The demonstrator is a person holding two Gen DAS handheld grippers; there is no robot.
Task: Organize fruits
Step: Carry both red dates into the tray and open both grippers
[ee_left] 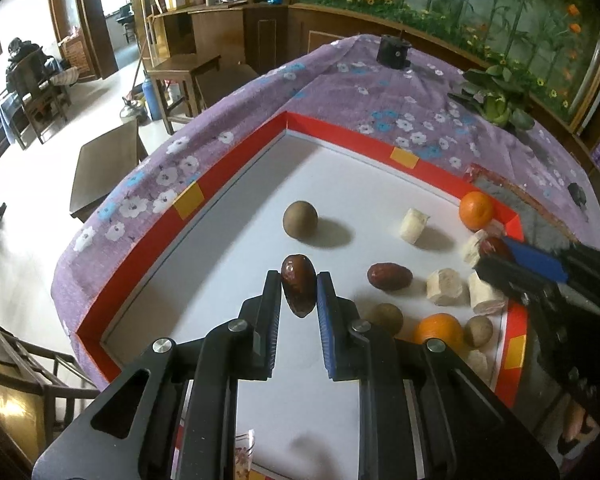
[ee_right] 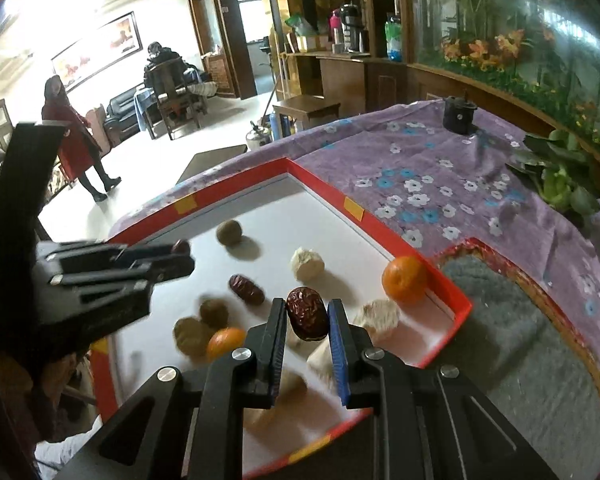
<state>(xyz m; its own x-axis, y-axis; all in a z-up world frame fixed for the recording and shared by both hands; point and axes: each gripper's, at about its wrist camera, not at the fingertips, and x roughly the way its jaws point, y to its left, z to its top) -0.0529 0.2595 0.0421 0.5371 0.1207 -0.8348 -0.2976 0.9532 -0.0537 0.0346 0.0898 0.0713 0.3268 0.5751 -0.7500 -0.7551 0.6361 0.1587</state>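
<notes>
A white tray with a red rim [ee_left: 228, 178] [ee_right: 452, 300] holds the fruit. My left gripper [ee_left: 299, 280] is shut on a dark red date [ee_left: 298, 290] above the tray's left part. My right gripper [ee_right: 306, 308] is shut on a second date [ee_right: 307, 313] above the tray's right part; it also shows in the left wrist view [ee_left: 496, 254]. A third date [ee_left: 389, 277] [ee_right: 247, 289] lies on the tray. Two tangerines [ee_left: 476, 210] [ee_left: 438, 330], brown round fruits [ee_left: 300, 219] [ee_left: 385, 318] and several pale peeled chunks [ee_left: 413, 225] lie around it.
The tray sits on a purple flowered tablecloth [ee_left: 340, 92]. A grey mat [ee_right: 512, 320] lies right of the tray. A leafy green vegetable [ee_left: 496, 100] and a small black pot [ee_left: 394, 52] sit at the far side. Wooden chairs and people are beyond the table's left edge.
</notes>
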